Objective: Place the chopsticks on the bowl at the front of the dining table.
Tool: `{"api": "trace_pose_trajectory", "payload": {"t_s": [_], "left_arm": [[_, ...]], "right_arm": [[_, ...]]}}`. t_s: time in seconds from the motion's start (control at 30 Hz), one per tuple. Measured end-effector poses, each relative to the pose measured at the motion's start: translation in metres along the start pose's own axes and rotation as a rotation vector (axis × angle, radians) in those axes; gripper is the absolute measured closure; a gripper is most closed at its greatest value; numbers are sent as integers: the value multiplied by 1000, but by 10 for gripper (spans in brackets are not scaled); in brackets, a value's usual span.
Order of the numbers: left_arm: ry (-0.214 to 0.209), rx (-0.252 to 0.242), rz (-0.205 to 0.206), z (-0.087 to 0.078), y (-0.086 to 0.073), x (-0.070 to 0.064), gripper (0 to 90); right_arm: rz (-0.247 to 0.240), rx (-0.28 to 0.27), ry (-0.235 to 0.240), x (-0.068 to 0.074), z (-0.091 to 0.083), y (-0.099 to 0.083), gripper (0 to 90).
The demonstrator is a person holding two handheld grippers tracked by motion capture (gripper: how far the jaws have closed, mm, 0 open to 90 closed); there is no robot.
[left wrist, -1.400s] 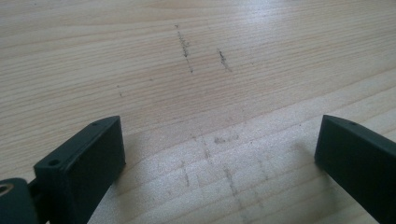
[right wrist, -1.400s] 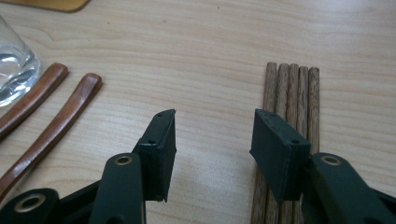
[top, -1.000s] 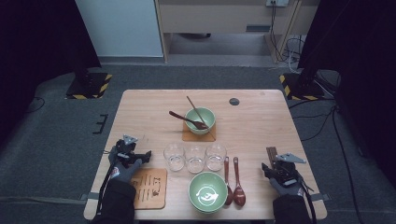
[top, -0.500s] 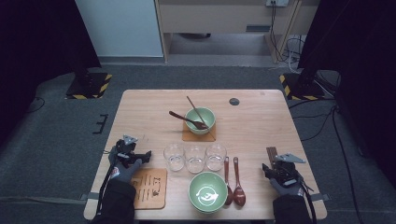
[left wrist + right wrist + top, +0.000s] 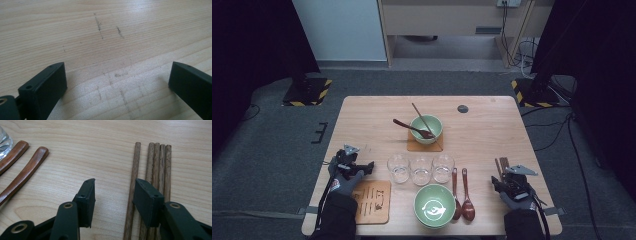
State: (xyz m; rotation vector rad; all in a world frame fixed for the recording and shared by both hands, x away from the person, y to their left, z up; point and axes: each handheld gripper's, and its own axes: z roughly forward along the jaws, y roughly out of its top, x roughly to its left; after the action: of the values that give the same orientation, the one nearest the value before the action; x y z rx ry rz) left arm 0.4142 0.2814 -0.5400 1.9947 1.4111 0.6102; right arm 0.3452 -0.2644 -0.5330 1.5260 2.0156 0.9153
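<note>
My left gripper (image 5: 355, 163) rests near the table's left edge, and in the left gripper view my left gripper (image 5: 117, 67) stands wide open over bare wood. At the right edge, my right gripper (image 5: 512, 179) is open just behind several dark wooden chopsticks (image 5: 501, 164). In the right gripper view my right gripper (image 5: 115, 182) is open, with the leftmost of the chopsticks (image 5: 134, 165) running just inside the right-hand jaw; the others lie under and beyond that jaw. Nothing is held.
Three empty glasses (image 5: 421, 170) stand in a row mid-table, with a green bowl (image 5: 434, 206) in front of them and two wooden spoons (image 5: 467, 192) beside it. A far green bowl (image 5: 435, 122) holds a spoon and a stick. A wooden board (image 5: 371, 201) lies front left.
</note>
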Motion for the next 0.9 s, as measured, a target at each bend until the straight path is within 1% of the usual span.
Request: {"api": "trace_pose_trajectory", "payload": {"t_s": [0.2,0.27,0.33,0.4,0.53,0.57,0.63,0.83,0.9], "left_arm": [[0,0,0,0,0,0,8],[0,0,0,0,0,0,8],[0,0,0,0,0,0,8],[0,0,0,0,0,0,8],[0,0,0,0,0,0,8],[0,0,0,0,0,0,8],[0,0,0,0,0,0,8],[0,0,0,0,0,0,8],[0,0,0,0,0,0,8]], "right_arm": [[0,0,17,3,0,1,518],[-3,-11,9,2,-2,1,525],[0,-10,6,1,-4,1,530],[-7,-5,-14,-1,-5,0,545],[-15,14,-22,-2,-8,-4,600],[-15,14,-22,-2,-8,-4,600],[-19,21,-25,-2,-10,-6,641],[-31,45,-28,0,-7,-9,690],[-31,44,-27,0,-7,-9,699]]}}
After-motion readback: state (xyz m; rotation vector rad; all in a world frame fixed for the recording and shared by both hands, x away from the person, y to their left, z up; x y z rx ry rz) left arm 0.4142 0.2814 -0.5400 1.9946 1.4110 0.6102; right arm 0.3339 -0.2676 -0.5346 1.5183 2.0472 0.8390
